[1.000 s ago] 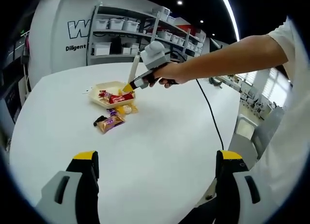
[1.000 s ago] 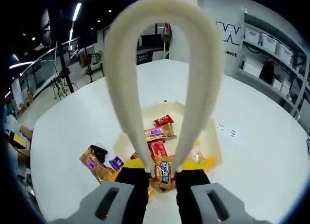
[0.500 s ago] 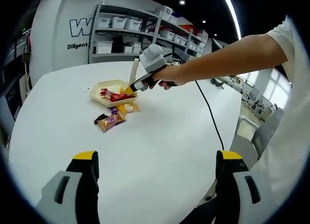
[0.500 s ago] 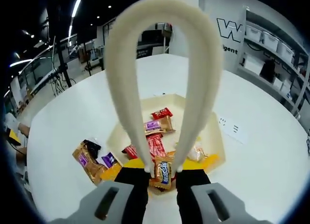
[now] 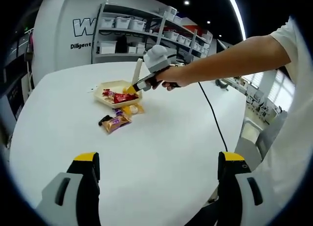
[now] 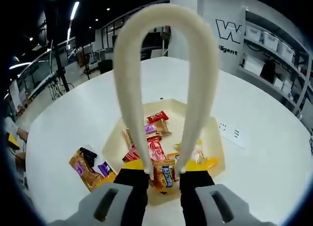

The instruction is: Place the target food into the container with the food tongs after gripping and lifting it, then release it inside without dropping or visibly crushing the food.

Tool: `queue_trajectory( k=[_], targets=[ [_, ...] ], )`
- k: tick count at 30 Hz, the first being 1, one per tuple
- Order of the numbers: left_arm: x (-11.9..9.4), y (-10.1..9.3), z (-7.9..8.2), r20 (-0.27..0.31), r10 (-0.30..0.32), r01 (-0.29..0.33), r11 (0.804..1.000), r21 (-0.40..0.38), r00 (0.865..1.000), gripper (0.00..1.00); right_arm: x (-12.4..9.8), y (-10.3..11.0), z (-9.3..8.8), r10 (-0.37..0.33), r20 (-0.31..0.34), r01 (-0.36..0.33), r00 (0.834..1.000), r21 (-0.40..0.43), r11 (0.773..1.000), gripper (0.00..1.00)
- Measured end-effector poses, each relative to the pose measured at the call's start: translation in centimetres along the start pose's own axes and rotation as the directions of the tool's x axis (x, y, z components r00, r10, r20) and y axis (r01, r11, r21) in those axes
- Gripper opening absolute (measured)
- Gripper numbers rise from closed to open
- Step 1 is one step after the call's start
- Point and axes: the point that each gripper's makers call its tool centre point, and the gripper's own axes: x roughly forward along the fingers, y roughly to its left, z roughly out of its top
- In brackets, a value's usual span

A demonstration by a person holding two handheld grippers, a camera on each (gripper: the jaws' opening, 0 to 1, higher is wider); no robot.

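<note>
1. Between the right gripper's (image 6: 164, 173) jaws sit cream food tongs (image 6: 166, 64), clenched onto an orange wrapped snack (image 6: 164, 174) with blue lettering, its wrapper looking uncrushed
2. The snack hangs over the near edge of the cream container (image 6: 213, 138), which holds other wrapped snacks
3. The left gripper (image 5: 159, 187) stands released above the white table (image 5: 156, 143)

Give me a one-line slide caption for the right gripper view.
Right gripper squeezing cream food tongs around an orange snack packet, held above the cream container of wrapped snacks.
</note>
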Motion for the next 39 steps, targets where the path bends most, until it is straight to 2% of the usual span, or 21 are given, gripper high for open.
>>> queue_trajectory(
  k=[12,19,23,33,39],
  targets=[
    [0.0,-0.4,0.2,0.004,-0.007,0.007,1.000,0.009,1.000,0.99,-1.8,-0.5,1.2,0.002,0.055,-0.003,0.998,0.015,1.000,0.16],
    [-0.2,-0.5,0.3,0.010,-0.007,0.007,1.000,0.015,1.000,0.99,-3.8,1.1,1.6,0.054,0.104,-0.056,0.993,0.019,0.998,0.16],
    [-0.2,-0.7,0.4,0.013,-0.010,0.010,1.000,0.018,1.000,0.99,-4.4,2.1,1.1,0.078,0.106,-0.081,0.991,0.017,0.997,0.16],
    [-0.5,-1.2,0.2,0.019,-0.014,0.014,1.000,0.019,1.000,0.99,-5.3,6.0,-0.8,0.190,0.120,-0.189,0.974,-0.021,0.982,0.16],
    [-0.6,-1.3,-0.1,0.019,-0.013,0.012,1.000,0.015,1.000,0.99,-4.7,7.8,-2.7,0.231,0.082,-0.227,0.969,-0.058,0.972,0.16]
  ],
)
